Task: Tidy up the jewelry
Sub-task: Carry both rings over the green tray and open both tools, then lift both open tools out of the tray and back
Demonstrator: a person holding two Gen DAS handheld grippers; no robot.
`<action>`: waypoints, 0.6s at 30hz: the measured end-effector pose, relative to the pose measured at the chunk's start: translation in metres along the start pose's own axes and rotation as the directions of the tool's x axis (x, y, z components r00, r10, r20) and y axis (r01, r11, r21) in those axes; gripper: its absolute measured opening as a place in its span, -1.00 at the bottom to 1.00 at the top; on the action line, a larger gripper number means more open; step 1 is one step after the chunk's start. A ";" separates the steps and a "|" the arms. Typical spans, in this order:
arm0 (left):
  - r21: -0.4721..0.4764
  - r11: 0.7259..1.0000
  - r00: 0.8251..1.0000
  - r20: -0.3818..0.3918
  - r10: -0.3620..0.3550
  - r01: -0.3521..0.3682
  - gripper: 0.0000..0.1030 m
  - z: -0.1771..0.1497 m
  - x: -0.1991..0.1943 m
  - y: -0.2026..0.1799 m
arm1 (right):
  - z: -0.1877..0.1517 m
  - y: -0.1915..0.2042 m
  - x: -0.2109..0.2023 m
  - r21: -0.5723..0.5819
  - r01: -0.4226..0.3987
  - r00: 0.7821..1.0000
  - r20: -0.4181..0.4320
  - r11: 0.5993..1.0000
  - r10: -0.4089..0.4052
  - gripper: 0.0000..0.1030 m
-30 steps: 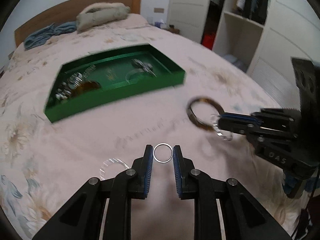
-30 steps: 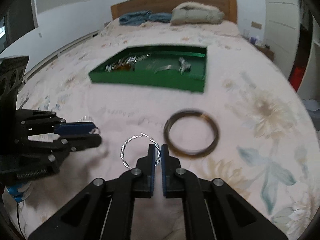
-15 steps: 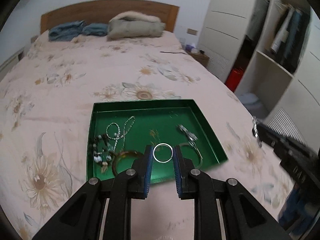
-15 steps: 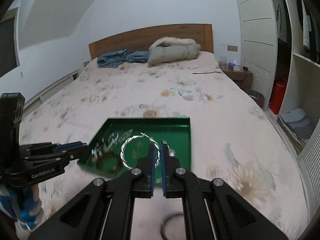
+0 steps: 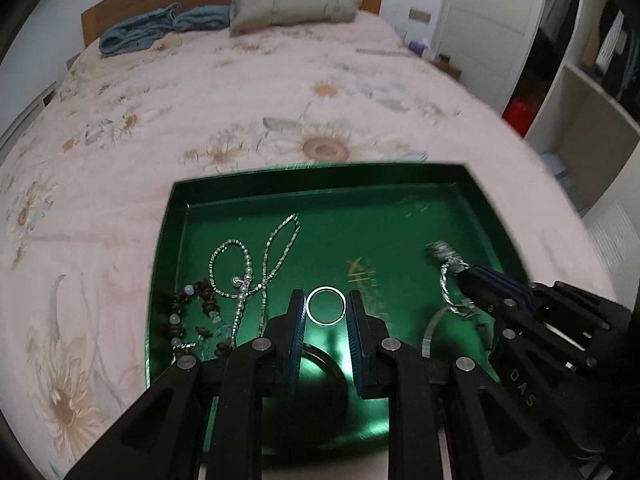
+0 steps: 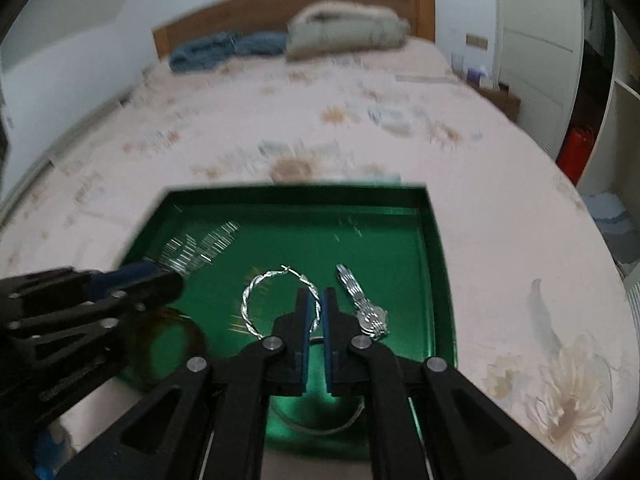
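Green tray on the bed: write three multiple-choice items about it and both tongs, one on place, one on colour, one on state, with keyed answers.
1. Where does the watch lie?
A. on the bedspread
B. in the green tray
C. on a shelf

2. What colour is the left tongs' ring?
A. silver
B. red
C. black

3. The right tongs are:
A. wide open, empty
B. out of view
C. shut on the twisted hoop

B: the watch rests on the tray floor.
A: the ring glints pale metal.
C: the hoop's rim is pinched.
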State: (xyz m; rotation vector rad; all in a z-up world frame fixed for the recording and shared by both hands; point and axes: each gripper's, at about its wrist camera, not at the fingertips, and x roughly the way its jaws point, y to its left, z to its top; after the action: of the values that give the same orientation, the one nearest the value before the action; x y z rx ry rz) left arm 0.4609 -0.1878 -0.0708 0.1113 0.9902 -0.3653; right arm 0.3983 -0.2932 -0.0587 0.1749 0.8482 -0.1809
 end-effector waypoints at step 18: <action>0.034 0.997 0.997 -0.014 0.072 -0.072 -0.47 -0.015 0.022 0.014 | -0.010 0.007 0.031 -0.128 0.067 0.995 -0.068 0.989 -0.076 -0.85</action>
State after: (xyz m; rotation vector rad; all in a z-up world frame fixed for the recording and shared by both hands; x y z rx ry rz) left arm 0.4649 -0.1762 -0.0986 0.1801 0.9921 -0.3156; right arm 0.4128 -0.2867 -0.0878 0.0330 0.9357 -0.1887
